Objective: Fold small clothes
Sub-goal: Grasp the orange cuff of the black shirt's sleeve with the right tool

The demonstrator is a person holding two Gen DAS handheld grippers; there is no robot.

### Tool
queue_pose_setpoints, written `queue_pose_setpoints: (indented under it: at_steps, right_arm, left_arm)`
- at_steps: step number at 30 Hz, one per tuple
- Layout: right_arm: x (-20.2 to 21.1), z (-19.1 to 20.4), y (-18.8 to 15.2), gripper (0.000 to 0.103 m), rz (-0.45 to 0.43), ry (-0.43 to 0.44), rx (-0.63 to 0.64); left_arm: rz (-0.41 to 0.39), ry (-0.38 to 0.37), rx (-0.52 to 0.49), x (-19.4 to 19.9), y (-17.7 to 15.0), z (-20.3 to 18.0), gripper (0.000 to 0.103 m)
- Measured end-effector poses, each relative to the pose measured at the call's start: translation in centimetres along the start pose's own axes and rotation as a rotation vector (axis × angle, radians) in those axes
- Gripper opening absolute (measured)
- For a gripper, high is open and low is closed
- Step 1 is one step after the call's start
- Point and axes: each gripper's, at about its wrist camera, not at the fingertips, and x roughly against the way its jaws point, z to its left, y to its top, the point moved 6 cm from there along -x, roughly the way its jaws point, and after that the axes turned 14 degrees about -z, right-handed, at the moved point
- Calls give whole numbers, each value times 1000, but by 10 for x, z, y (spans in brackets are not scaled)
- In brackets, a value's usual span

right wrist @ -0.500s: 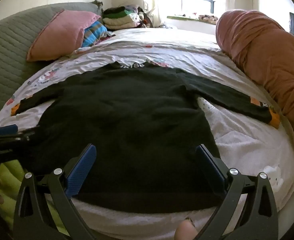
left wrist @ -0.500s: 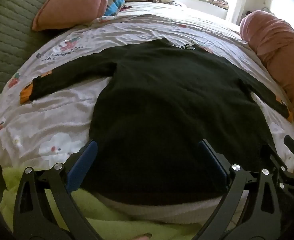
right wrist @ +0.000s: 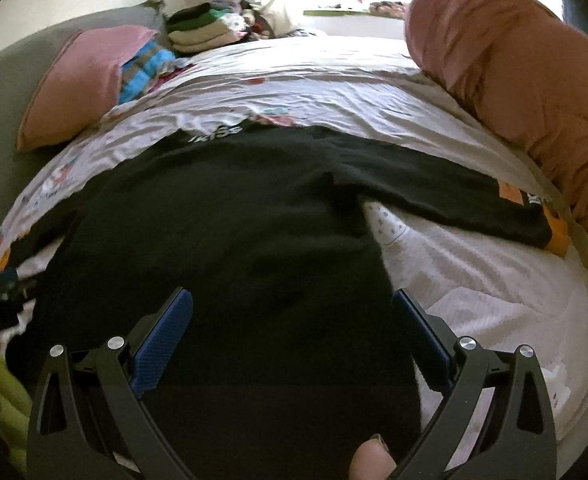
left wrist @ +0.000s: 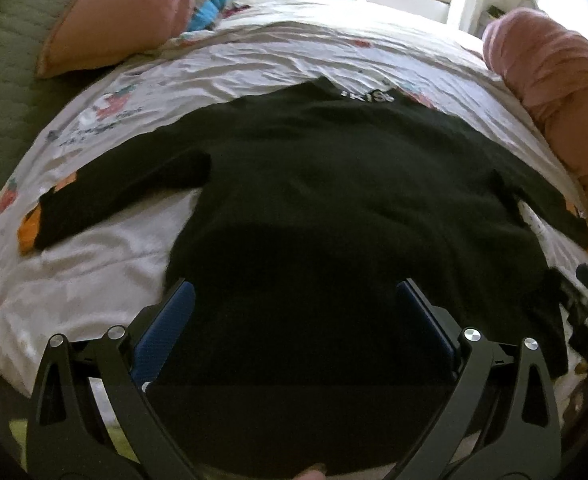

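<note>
Black long-sleeve top lies flat on the white printed bedsheet, collar w/ white lettering at the far end, hem nearest the cameras, both sleeves out to the sides w/ orange cuffs. Left gripper hangs over the hem on the left half, jaws wide apart, nothing held; cloth shows between the blue pads but no pinch. Right gripper same story over the right half of the hem, jaws wide, empty

Risks, as I judge them:
- closing on the hem could grab the sheet too, since top and sheet lie flush; the fold would then drag bedding along
- pinching only the upper layer of the top would let front and back separate, fold comes out baggy
- uneven grabs btwn the two sides would skew the fold line
- right sleeve cuff sits just beside the rolled orange-pink blanket, could snag there when the sleeve gets swung in
- dark cloth in shadow near the jaws makes the hem edge hard to judge, easy to miss
</note>
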Motion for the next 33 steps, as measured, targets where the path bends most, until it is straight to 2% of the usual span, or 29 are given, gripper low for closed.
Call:
queue_pose_setpoints:
  at_steps: [9,17,23,30,33]
  right_arm:
    - [-30,-56,13,99,55,-95,-131]
    - [-50,-123,29,99,33,-181,-276]
    - [-59,-171,24,99,44,-254,-374]
    - [-63,-223,12,99,48,-352,-502]
    - [-62,-245,9,99,39,-381,-539]
  left_arm:
    - [6,-24,-20,-30,30,-20,94]
    - [3,-33,-27,-54,58,-38,94]
    - [28,-35,-9,-73,73,-44,94]
    - [-12,-24,29,-95,98,-47,94]
    - [-18,6,26,-109,102,-41,94]
